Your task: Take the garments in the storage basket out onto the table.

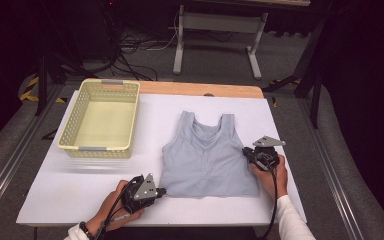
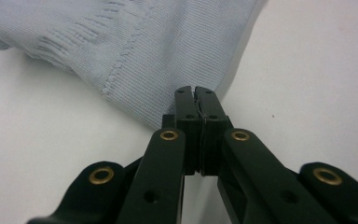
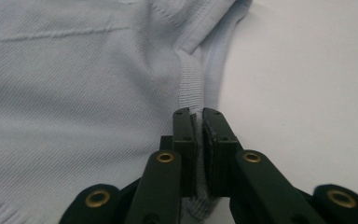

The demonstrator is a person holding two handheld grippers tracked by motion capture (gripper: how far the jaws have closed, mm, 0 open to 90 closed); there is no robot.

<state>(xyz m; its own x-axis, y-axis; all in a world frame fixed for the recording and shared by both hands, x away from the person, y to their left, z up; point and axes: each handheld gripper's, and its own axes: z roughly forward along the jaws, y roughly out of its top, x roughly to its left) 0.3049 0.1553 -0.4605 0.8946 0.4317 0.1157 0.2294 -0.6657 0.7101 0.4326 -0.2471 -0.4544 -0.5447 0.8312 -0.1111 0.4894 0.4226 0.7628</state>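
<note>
A pale grey-blue ribbed tank top (image 1: 207,155) lies flat on the white table (image 1: 70,195), neckline toward the far side. My left gripper (image 1: 161,191) lies low at the top's near left hem corner. In the left gripper view its jaws (image 2: 196,89) are pressed together on that corner of the tank top (image 2: 121,42). My right gripper (image 1: 245,151) is at the garment's right side, just under the armhole. In the right gripper view its jaws (image 3: 198,112) are closed on the ribbed armhole edge of the tank top (image 3: 74,93), with cloth showing between them.
A pale yellow perforated plastic basket (image 1: 94,148) stands at the far left of the table with nothing in it. A wooden strip (image 1: 200,89) runs along the table's far edge. Cables and a metal stand (image 1: 220,22) are on the floor beyond.
</note>
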